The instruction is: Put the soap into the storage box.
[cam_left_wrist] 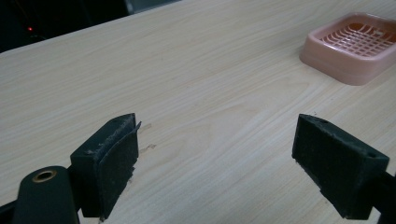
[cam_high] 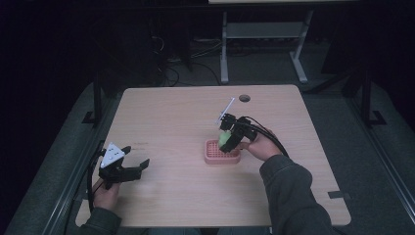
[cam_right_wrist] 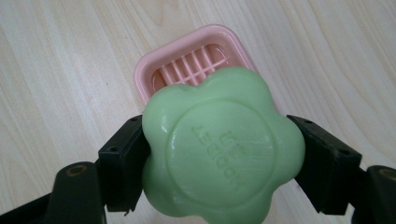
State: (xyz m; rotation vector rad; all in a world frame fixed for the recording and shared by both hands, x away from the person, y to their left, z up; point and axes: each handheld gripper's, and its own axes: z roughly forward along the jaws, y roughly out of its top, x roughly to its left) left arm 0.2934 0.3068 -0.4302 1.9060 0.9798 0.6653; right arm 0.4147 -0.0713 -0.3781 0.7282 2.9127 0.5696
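The right gripper (cam_high: 226,138) is clamping a pale green, flower-shaped bar of soap (cam_right_wrist: 219,149) between its two black jaws, holding it just above and in front of the pink slatted plastic soap dish (cam_right_wrist: 187,63). The step in hand looks like placing the soap in the dish; the next move calls for lowering it over the grid, then parting the jaws. The left gripper (cam_high: 128,169) is waiting well apart, jaws spread wide with nothing between them. Beneath both tools is lying a light wooden table (cam_high: 161,122); beyond it the room is sitting dark, with a grey desk frame (cam_high: 262,34).
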